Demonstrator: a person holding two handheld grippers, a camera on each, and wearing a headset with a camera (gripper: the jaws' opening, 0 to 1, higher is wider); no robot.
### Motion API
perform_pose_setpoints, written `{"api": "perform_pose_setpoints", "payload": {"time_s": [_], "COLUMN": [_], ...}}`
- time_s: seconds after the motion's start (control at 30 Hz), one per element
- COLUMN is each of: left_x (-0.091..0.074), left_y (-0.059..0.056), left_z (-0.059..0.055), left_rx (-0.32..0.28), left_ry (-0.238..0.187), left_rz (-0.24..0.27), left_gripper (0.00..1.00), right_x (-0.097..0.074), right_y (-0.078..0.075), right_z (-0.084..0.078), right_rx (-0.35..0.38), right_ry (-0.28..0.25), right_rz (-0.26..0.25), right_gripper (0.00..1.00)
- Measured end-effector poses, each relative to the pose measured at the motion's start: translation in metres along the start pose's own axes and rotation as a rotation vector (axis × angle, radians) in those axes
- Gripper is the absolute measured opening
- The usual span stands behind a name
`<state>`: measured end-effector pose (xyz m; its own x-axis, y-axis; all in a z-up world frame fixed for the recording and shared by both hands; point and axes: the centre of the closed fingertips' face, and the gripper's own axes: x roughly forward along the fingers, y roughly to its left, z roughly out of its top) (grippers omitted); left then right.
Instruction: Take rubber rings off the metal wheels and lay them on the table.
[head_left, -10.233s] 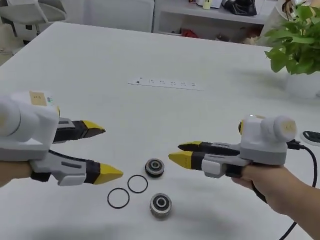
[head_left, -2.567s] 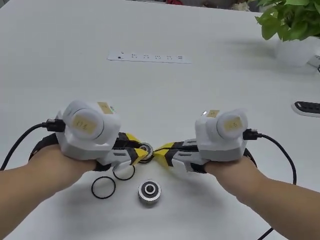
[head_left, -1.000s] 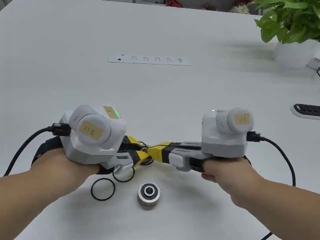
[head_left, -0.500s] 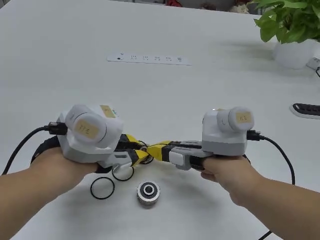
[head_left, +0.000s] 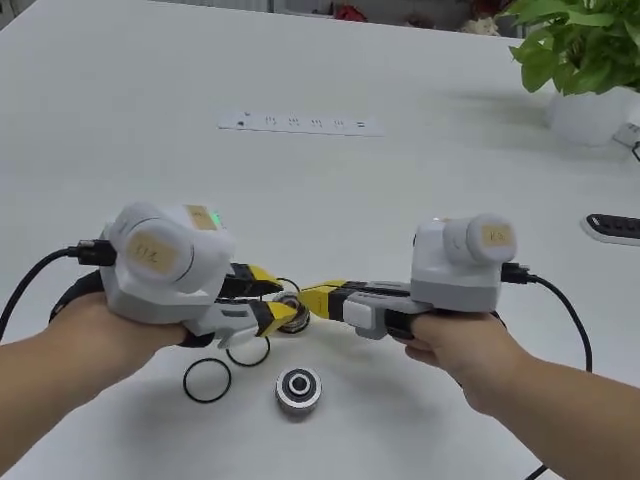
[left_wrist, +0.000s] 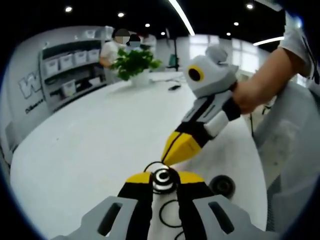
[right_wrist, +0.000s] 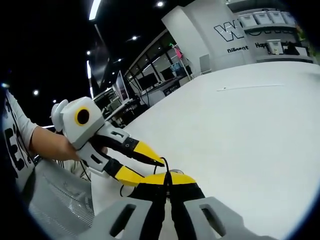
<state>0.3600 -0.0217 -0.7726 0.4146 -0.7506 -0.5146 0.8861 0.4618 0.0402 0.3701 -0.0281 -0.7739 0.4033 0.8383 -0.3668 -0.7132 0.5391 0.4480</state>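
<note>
The left gripper (head_left: 280, 298) pinches the metal wheel (left_wrist: 162, 179) between its tips, hole facing back along them. The right gripper (head_left: 312, 298) is squeezed tight on its thin rubber ring (right_wrist: 165, 169).

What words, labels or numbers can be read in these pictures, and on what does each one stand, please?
"W": large letters on the far wall; the rest is cut off or blurred.
"Diligent": a smaller line beneath on that wall, as far as I can tell; what follows is blurred.
Yellow stickers on the left gripper and right gripper: print too blurred to read.
Power strip: markings too small to read.
</note>
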Motion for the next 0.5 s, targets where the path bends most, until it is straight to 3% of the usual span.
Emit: {"api": "perform_pose_setpoints", "payload": {"time_s": [0.23, 0.5], "left_x": [-0.015, -0.036], "left_y": [-0.005, 0.001], "left_z": [0.007, 0.012], "left_rx": [0.009, -0.017], "left_ry": [-0.028, -0.065], "left_rz": [-0.020, 0.001], "left_gripper": [0.23, 0.26], "right_x": [-0.001, -0.001], "right_y": [0.005, 0.009], "right_z": [0.004, 0.005], "right_rx": [0.001, 0.005], "right_ry": [-0.005, -0.004], "right_rz": [0.010, 0.017], "right_gripper": [0.00, 0.00]}}
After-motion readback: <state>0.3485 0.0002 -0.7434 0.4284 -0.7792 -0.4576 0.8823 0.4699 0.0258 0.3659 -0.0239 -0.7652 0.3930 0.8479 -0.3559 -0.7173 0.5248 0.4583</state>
